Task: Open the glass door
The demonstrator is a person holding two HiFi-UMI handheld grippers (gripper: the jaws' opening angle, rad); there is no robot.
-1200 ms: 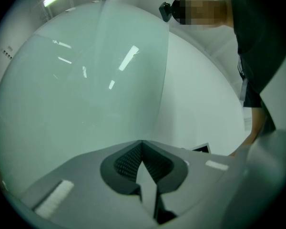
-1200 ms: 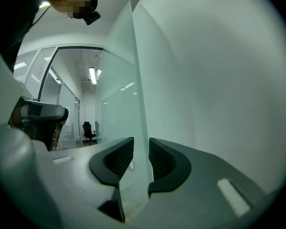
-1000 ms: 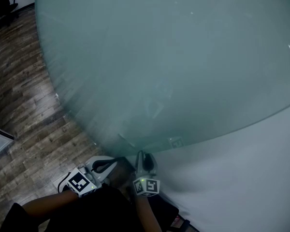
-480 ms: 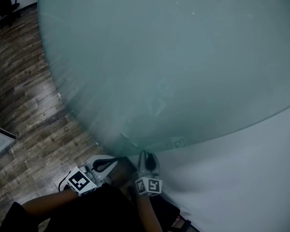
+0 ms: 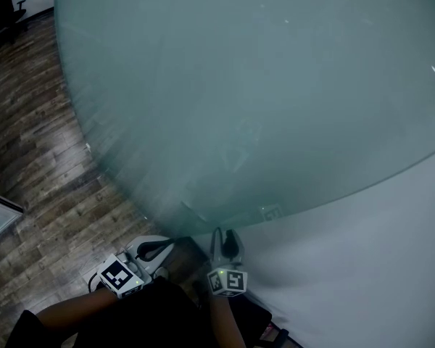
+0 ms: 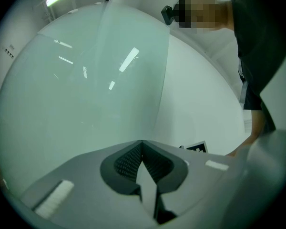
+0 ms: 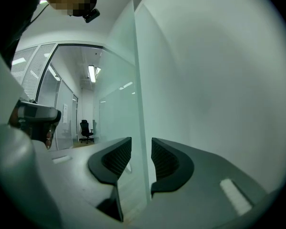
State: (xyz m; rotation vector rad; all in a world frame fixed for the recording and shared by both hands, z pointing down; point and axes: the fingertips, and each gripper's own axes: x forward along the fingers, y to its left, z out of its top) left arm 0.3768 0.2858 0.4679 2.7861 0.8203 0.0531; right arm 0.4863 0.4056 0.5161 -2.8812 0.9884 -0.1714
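Observation:
A large frosted glass door (image 5: 261,85) fills most of the head view and stands ajar from the white wall (image 5: 362,267). My right gripper (image 5: 225,236) points level at the door's free vertical edge (image 7: 142,128). That edge runs between the jaws of the right gripper (image 7: 141,149). The jaws have just been opening, and the pads stand slightly off the glass on both sides. My left gripper (image 5: 175,240) is shut on nothing and points at the door's face. In its own view the left gripper (image 6: 142,144) has its pads pressed together.
Wood-plank floor (image 5: 36,143) lies to the left of the door. An office chair (image 5: 6,6) stands far off, and the chair (image 7: 86,130) also shows down a glass-walled corridor. The white wall (image 7: 219,80) is close on the right.
The right gripper's jaws stand a little wider round the door's edge. Both grippers and the door have hardly shifted.

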